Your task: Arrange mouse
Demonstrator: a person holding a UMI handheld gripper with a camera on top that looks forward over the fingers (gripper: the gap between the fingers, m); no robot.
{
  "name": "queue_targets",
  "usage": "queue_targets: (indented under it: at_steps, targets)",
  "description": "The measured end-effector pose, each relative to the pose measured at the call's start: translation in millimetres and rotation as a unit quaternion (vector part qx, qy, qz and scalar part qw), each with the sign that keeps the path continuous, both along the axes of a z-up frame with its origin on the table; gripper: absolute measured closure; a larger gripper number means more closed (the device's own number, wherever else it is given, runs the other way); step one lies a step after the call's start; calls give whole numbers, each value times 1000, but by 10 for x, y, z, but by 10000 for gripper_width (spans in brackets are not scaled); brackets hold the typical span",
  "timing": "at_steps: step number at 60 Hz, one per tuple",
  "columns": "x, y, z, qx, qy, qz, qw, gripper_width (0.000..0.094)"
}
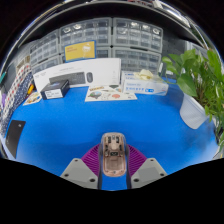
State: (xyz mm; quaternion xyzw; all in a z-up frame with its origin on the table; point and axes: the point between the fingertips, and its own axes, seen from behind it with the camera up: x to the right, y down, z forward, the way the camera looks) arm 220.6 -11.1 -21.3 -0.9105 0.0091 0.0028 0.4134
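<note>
A tan, translucent computer mouse (pixel 113 157) sits between my gripper's (pixel 113 162) two fingers, held above the blue table (pixel 60 125). Both purple pads (pixel 93 156) press against its sides. The mouse's scroll wheel end points ahead, away from me. The grey fingertips (pixel 80 172) show at either side below it.
At the far side of the table stand a white keyboard box (pixel 78 76), a small black box (pixel 56 89), a flat printed sheet (pixel 110 94) and a white-blue box (pixel 146 85). A green plant (pixel 202 85) in a white pot is at the right. Shelves of drawer bins line the back.
</note>
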Motion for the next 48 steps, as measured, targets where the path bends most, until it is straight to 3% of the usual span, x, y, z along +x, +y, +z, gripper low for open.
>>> queue_targets:
  at_steps: [13,28,39,48]
  targets:
    - [-88,14,233,-10,-35,-43,998,611]
    - [-1111,92,1704,77,-40,-92,992,609]
    - [-2446,172,2495,126,-26,-58,990,608]
    - [-3623,258,2474,127,-16,-2,992,608]
